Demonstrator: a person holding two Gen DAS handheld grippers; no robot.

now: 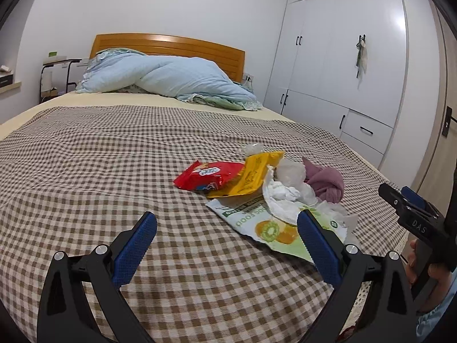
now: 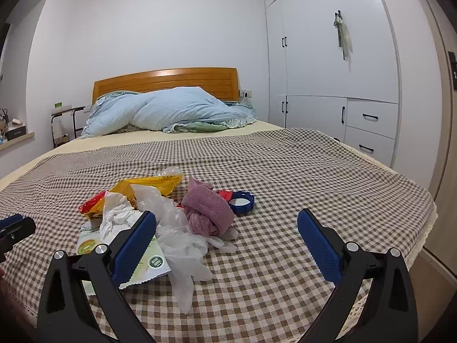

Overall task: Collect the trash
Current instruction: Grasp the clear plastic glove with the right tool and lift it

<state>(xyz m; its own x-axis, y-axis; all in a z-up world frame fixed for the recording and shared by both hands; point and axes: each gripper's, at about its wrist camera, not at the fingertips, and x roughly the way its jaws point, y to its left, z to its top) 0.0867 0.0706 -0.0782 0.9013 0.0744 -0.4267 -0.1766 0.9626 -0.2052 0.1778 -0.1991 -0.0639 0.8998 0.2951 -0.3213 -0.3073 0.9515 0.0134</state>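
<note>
A pile of trash lies on the checked bed cover (image 1: pixel 100 171). It holds a red snack packet (image 1: pixel 210 175), a yellow packet (image 1: pixel 255 174), a green-and-white dog food pouch (image 1: pixel 268 223), crumpled tissue (image 1: pixel 281 197) and clear plastic (image 1: pixel 291 171). A mauve cloth (image 2: pixel 208 208) and a blue bottle cap (image 2: pixel 241 200) sit at the pile's right side. My left gripper (image 1: pixel 227 220) is open and empty, just short of the pouch. My right gripper (image 2: pixel 227 220) is open and empty too, hovering over the clear plastic film (image 2: pixel 180 237) and bare cover right of the cloth.
A pale blue quilt (image 1: pixel 171 77) is heaped by the wooden headboard (image 1: pixel 171 45). White wardrobe doors and drawers (image 2: pixel 337 85) line the right wall. A small side table (image 1: pixel 57 65) stands at the far left. The bed's right edge (image 2: pixel 428 217) drops off close to the pile.
</note>
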